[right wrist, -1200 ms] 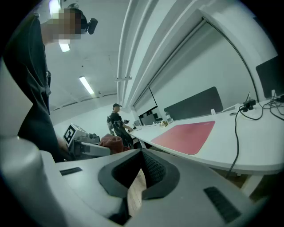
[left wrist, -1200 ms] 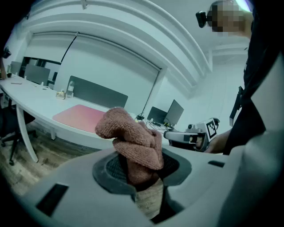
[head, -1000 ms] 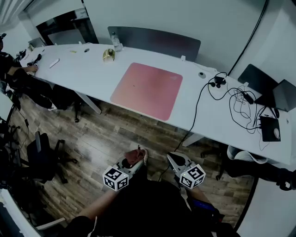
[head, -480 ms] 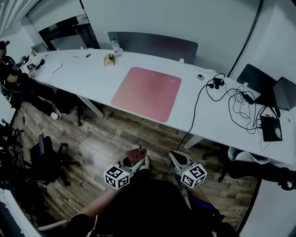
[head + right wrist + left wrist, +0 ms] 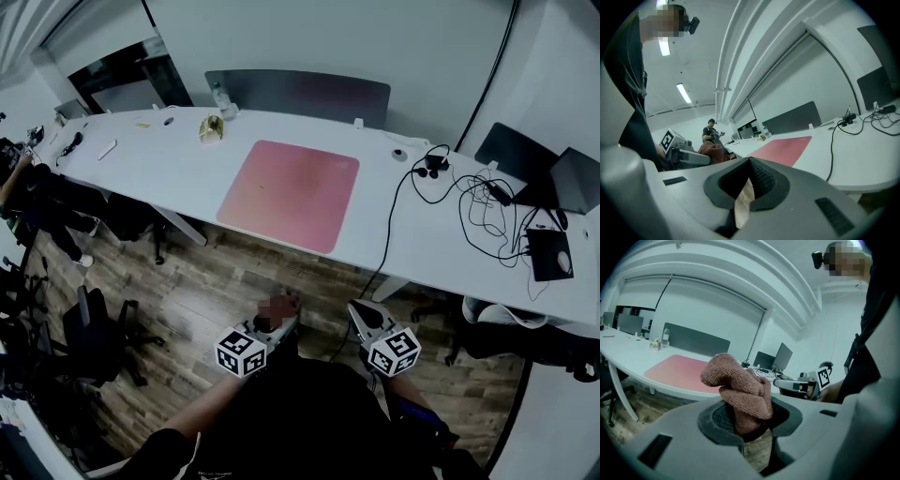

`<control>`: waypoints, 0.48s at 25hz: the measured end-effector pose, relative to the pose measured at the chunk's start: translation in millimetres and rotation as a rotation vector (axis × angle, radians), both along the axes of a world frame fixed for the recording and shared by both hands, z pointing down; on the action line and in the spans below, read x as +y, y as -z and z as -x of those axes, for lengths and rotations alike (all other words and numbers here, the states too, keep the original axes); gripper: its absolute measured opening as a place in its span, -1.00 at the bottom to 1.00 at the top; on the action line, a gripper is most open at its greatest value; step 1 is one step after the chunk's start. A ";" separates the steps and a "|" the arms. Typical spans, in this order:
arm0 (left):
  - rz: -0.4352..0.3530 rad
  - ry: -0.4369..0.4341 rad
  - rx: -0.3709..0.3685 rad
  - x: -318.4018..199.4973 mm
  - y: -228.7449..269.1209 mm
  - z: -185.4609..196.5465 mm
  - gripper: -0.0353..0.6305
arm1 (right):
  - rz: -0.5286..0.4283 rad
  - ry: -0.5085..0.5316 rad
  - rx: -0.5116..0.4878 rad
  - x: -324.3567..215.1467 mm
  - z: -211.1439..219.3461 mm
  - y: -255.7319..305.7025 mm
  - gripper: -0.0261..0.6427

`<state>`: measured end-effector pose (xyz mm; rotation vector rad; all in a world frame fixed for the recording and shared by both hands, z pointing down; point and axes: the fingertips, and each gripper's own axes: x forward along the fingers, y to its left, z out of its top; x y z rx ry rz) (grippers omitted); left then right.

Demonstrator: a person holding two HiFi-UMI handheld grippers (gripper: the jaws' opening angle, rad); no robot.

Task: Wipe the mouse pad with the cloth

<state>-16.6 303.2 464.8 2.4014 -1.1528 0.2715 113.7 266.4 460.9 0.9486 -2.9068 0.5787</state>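
Note:
The pink mouse pad [image 5: 288, 194] lies flat on the long white desk [image 5: 187, 155], well ahead of both grippers. My left gripper [image 5: 277, 317] hangs low over the wooden floor, short of the desk, and is shut on a crumpled brown cloth [image 5: 740, 385] that bulges up out of its jaws. The pad [image 5: 679, 369] shows beyond it to the left. My right gripper [image 5: 356, 309] is beside it, also over the floor; its jaws are shut with nothing between them [image 5: 749, 161]. From the right gripper view the pad [image 5: 785, 147] lies ahead and the cloth [image 5: 712, 151] is at the left.
Tangled black cables [image 5: 469, 202], laptops [image 5: 539, 169] and a black device [image 5: 548, 255] fill the desk's right end. A dark divider panel [image 5: 300, 94], a bottle [image 5: 221, 98] and a gold object [image 5: 210, 127] sit at the back. Office chairs [image 5: 94, 323] stand on the left floor; a person [image 5: 712, 131] stands far off.
Both grippers stay low in front of me with the cloth still held in the left one. The view has shifted a little, and the person at the desk's far left end has drawn away.

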 end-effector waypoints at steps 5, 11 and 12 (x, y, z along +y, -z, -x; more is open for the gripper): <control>0.021 -0.048 0.006 -23.1 -8.3 -2.8 -0.48 | -0.018 -0.023 0.048 -16.1 0.9 -0.1 -0.85; 0.041 -0.127 0.001 -60.5 -19.5 -11.6 -0.48 | 0.000 -0.078 0.062 -35.0 -3.5 -3.7 -0.85; 0.047 -0.143 -0.001 -66.4 -21.1 -12.9 -0.48 | 0.004 -0.085 0.062 -38.2 -3.8 -4.7 -0.85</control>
